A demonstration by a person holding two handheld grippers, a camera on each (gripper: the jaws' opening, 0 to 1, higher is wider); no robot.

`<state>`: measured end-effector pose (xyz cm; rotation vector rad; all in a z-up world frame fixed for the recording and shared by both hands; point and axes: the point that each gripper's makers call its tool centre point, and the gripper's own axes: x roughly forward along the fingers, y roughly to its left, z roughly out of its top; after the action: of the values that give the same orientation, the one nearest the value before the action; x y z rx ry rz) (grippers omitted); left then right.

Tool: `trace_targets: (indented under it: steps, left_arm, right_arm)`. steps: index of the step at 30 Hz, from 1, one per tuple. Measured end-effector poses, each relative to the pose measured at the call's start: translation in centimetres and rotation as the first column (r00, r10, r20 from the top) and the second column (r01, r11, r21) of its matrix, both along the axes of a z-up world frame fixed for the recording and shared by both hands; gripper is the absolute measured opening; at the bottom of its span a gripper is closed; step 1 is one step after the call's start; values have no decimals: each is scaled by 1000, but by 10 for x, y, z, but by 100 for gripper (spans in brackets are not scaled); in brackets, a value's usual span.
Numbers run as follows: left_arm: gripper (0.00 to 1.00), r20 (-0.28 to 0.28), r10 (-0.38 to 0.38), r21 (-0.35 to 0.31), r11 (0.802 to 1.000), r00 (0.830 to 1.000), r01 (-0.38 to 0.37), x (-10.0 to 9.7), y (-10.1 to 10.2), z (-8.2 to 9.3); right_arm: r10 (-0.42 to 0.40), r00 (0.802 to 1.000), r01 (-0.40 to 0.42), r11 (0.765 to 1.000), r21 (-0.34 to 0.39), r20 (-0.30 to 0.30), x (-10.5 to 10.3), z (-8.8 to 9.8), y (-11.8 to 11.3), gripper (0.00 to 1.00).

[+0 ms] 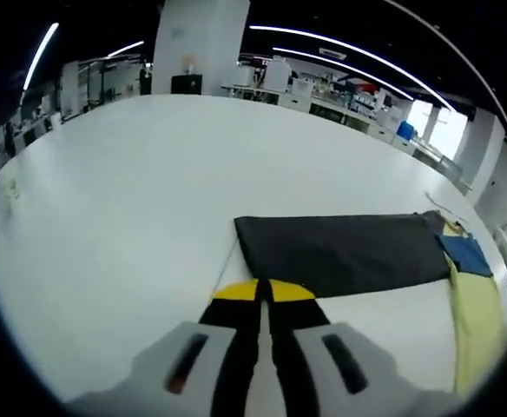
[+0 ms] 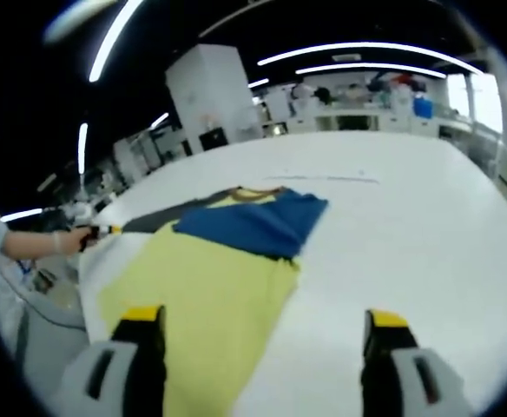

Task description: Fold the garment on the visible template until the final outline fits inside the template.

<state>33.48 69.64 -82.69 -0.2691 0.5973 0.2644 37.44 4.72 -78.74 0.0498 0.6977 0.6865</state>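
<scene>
Left gripper view: a broad white table (image 1: 132,200) runs back to a white pillar (image 1: 200,39) and cluttered benches under strip lights. On it lies the garment (image 1: 345,252), its dark grey panel stretched flat just ahead of the left gripper (image 1: 263,291), whose yellow-tipped jaws are pressed together with nothing between them. The garment's blue and pale yellow parts are cut off at the right edge.

In the right gripper view the garment (image 2: 227,278) lies near the table (image 2: 410,217) edge, yellow body nearest, blue panel folded over it, grey beyond. The right gripper (image 2: 262,326) hovers with jaws spread wide, its left jaw over the yellow cloth. At far left a hand (image 2: 62,241) holds the other gripper, small and hard to make out. No template outline can be made out.
</scene>
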Motion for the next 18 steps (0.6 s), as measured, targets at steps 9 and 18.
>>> trace_targets:
  steps: [9,18]
  left_arm:
    - [0,135,-104,-5,994,985,106,32,-27,58]
    - [0,261,-263,1,962,929,273,73,-104,115]
  right_arm:
    - [8,1000,-8,1000,11,3,-2,0,5,94]
    - [-11,1000,10,997,75,16,2,13,11,95]
